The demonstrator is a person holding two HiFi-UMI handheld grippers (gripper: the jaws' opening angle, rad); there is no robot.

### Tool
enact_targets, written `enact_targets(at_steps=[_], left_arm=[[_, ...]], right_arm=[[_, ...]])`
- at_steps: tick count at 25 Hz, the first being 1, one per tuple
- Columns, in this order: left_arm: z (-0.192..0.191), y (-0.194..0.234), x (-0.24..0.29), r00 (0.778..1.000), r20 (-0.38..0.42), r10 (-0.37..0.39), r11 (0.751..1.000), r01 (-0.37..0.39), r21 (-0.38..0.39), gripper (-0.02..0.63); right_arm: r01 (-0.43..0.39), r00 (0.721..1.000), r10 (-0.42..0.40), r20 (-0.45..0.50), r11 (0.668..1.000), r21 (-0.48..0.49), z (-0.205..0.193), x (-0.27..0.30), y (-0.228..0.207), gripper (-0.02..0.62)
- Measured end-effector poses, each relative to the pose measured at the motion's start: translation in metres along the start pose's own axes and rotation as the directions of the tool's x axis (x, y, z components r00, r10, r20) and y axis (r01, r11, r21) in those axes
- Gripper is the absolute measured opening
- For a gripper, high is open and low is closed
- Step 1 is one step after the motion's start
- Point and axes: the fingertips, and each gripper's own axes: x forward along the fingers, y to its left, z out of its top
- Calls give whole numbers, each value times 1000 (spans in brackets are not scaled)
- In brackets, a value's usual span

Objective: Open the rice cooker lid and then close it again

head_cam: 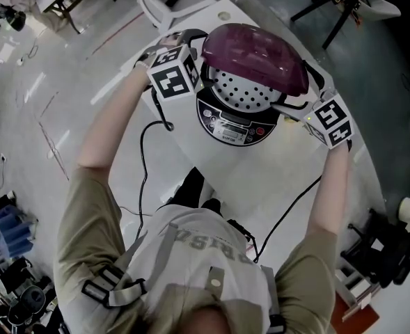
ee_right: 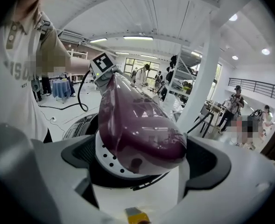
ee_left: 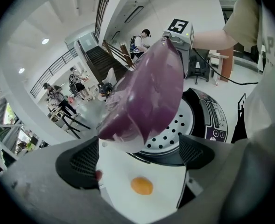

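I have one rice cooker (head_cam: 236,120) on the white table (head_cam: 260,183), close to its left edge, with the control panel facing me. Its one purple lid (head_cam: 255,51) is tilted up partway on the far side, so the perforated inner plate (head_cam: 243,89) shows under it. I run two grippers, one on each side of the cooker. The left gripper (head_cam: 185,65) is at the lid's left side with its jaws spread wide. In the left gripper view the lid's edge (ee_left: 142,101) lies between the pads (ee_left: 79,160) without touching them. The right gripper (head_cam: 303,106) is at the lid's right side, also spread wide, and neither pad (ee_right: 207,162) presses on the lid (ee_right: 137,125). The raised lid stands between the two grippers and blocks most of each one's view of the other. Two black cables (head_cam: 143,158) trail back from the grippers toward me. Past the table's far edge I see a white chair (head_cam: 166,5) and a black tripod (head_cam: 337,9). A staircase (ee_left: 97,57) and a white pillar (ee_right: 205,78) stand farther off. There are several people, too small to count.
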Motion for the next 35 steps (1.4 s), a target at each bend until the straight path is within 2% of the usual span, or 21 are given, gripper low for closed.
enact_targets(at_steps=[4,11,17,25,28,31,35], left_arm=[[-8,-11,3,999,-49,-15,999,17,30,554],[-26,-28,5,985,-158,-73,990,90,104,566],[-37,-36,3,961,-247,-123,970,170,176,581],[-52,-45,5,926,-355,-132,937,233,260,584],[-57,-51,8,916,-378,-137,931,250,266,584],[-59,-56,11,912,-380,-153,936,257,240,584],[-62,-59,13,914,-374,-155,939,254,232,584]], right_arm=[[-28,998,26,-51,999,-28,-9,1,10,581],[-109,986,100,-136,992,-61,-23,0,26,581],[-184,964,164,-212,979,-82,-28,-2,38,581],[-245,930,200,-308,963,-112,-43,-2,51,581],[-265,917,216,-335,958,-109,-50,-2,56,581],[-280,906,224,-359,954,-111,-55,-1,60,581],[-289,908,229,-351,948,-130,-55,3,64,581]])
